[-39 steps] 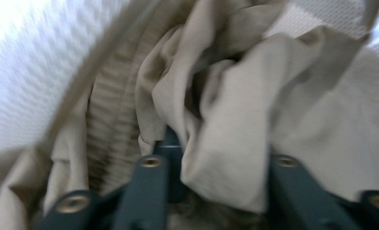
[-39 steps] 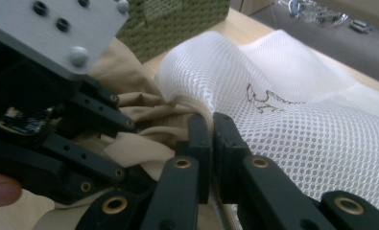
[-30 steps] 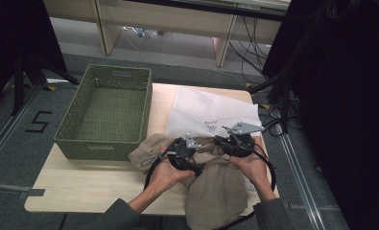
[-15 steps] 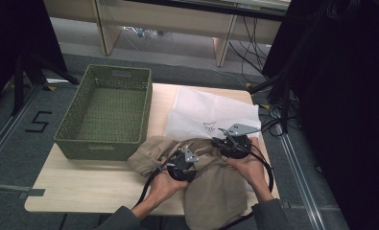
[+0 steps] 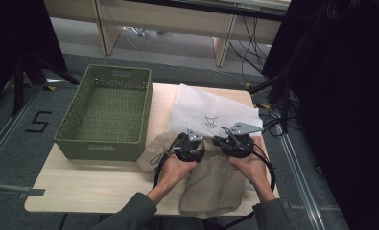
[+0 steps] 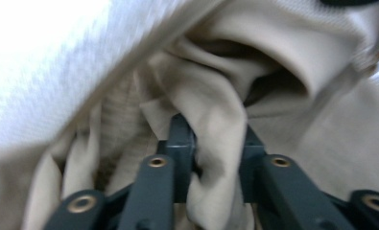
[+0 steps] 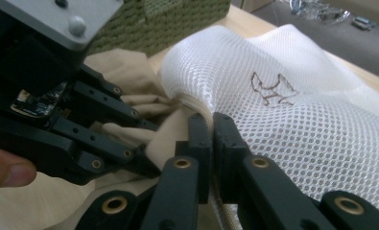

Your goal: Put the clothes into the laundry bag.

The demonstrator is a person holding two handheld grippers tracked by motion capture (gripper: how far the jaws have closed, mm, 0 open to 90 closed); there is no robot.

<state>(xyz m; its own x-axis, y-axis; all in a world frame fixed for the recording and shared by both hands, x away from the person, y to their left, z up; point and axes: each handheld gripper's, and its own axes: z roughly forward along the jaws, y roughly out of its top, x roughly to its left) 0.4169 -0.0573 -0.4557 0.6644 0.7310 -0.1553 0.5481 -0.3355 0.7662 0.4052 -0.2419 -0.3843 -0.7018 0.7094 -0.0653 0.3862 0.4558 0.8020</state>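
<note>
- Two tongs working side by side at the near right of the desk point(image 5: 81, 187).
- Left tongs point(image 6: 211, 143) pinching a fold of the beige garment point(image 5: 211, 184), jaws narrow.
- Right tongs point(image 7: 211, 139) clamping the edge of the white mesh bag point(image 7: 297, 143), jaws nearly together.
- Probably bagging the garment: lifting the mesh edge, feeding fabric beneath, avoiding snags.

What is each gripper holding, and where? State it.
Left gripper pinches a fold of the beige garment. Right gripper clamps the white mesh bag at its edge.

Beige garment point(image 5: 211, 179); white mesh bag point(image 5: 206, 108) (small dark brown outline print); olive-green woven basket point(image 5: 108, 115); light wood table point(image 5: 91, 184); black gripper jaws.
</note>
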